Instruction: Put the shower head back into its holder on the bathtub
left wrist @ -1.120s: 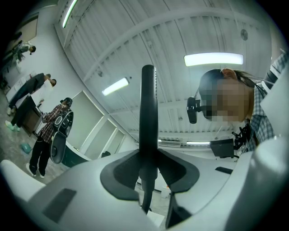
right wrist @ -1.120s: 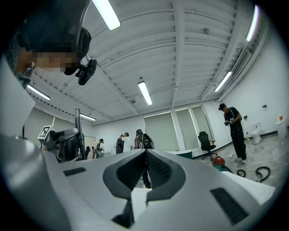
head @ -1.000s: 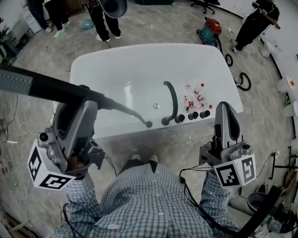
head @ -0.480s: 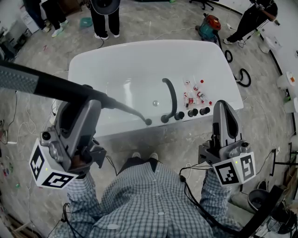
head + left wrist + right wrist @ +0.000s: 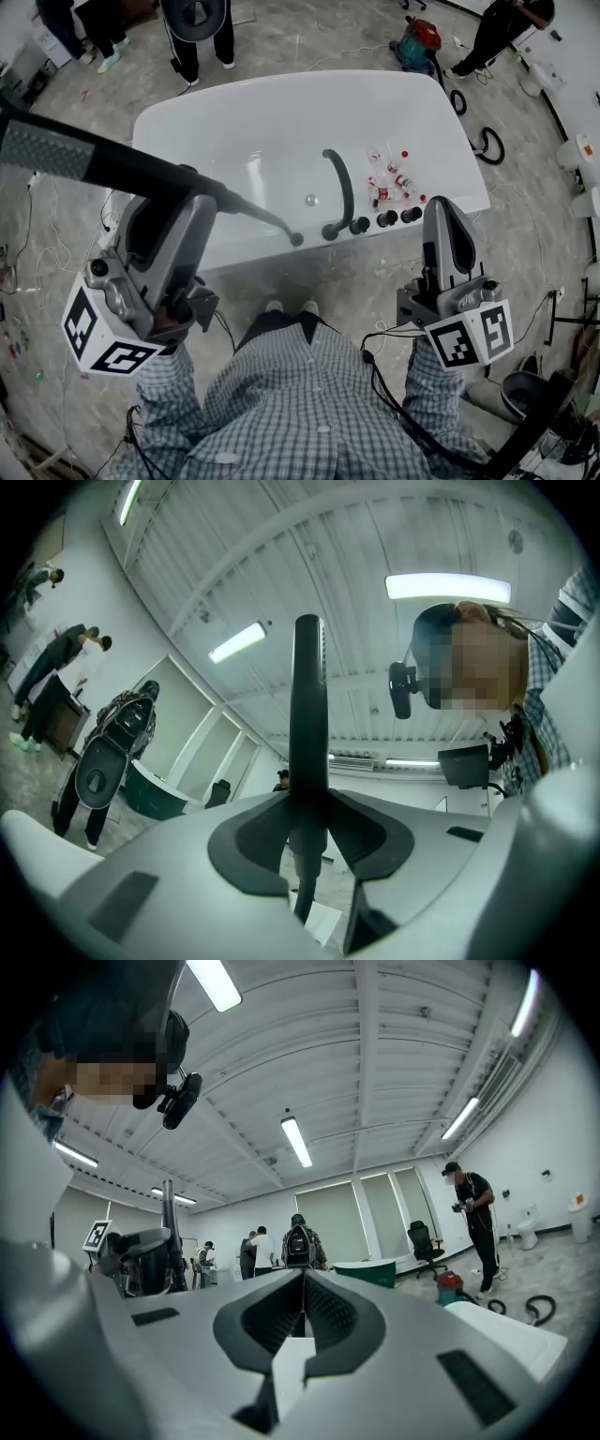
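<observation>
The shower head [image 5: 112,169] is a long black wand that slants from the upper left down to a thin end [image 5: 297,240] over the white bathtub's near rim [image 5: 234,253]. My left gripper [image 5: 199,204] is shut on its handle. In the left gripper view the wand [image 5: 307,705] stands upright, pinched between the jaws of the left gripper [image 5: 307,829]. My right gripper [image 5: 441,208] hangs past the tub's near right corner, shut and empty; in its own view the right gripper [image 5: 302,1309] has its pads together. I cannot pick out the holder among the black fittings.
A curved black faucet [image 5: 341,187] and three black knobs [image 5: 385,218] sit on the tub's near rim, with small bottles [image 5: 392,183] beside them. People stand beyond the tub [image 5: 197,28]. A vacuum [image 5: 417,42] and hose [image 5: 487,145] lie on the floor at the right.
Both grippers keep nearly the same pose and the left keeps its hold on the shower head. The tub has slid slightly up in the head view.
</observation>
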`<action>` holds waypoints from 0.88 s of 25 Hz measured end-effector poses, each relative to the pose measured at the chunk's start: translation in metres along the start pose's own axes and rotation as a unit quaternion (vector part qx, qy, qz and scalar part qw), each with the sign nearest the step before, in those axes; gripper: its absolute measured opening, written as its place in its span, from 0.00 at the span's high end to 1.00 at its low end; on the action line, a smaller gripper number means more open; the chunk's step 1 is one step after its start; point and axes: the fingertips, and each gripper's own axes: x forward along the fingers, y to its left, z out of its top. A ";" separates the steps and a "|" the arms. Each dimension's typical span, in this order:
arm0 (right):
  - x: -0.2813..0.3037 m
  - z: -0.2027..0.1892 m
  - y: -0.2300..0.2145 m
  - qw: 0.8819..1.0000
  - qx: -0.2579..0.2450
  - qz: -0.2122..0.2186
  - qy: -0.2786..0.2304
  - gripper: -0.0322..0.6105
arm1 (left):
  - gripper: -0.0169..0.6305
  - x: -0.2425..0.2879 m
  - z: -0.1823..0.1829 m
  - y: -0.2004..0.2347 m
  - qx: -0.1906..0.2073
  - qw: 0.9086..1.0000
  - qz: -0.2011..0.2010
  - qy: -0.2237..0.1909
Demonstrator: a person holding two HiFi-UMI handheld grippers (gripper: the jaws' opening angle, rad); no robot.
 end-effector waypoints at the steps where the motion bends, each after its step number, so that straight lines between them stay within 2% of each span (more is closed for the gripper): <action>1: 0.000 -0.001 0.000 1.000 0.001 -0.001 0.001 0.93 | 0.77 0.001 -0.001 0.000 0.000 1.000 -0.001 0.003; 9: 0.002 -0.010 -0.004 1.000 0.009 -0.002 0.014 0.92 | 0.77 0.013 -0.026 0.007 0.002 0.999 0.001 0.033; 22: 0.008 -0.035 -0.014 0.999 0.022 0.003 0.036 0.92 | 0.77 0.028 -0.080 0.015 0.029 0.996 0.007 0.090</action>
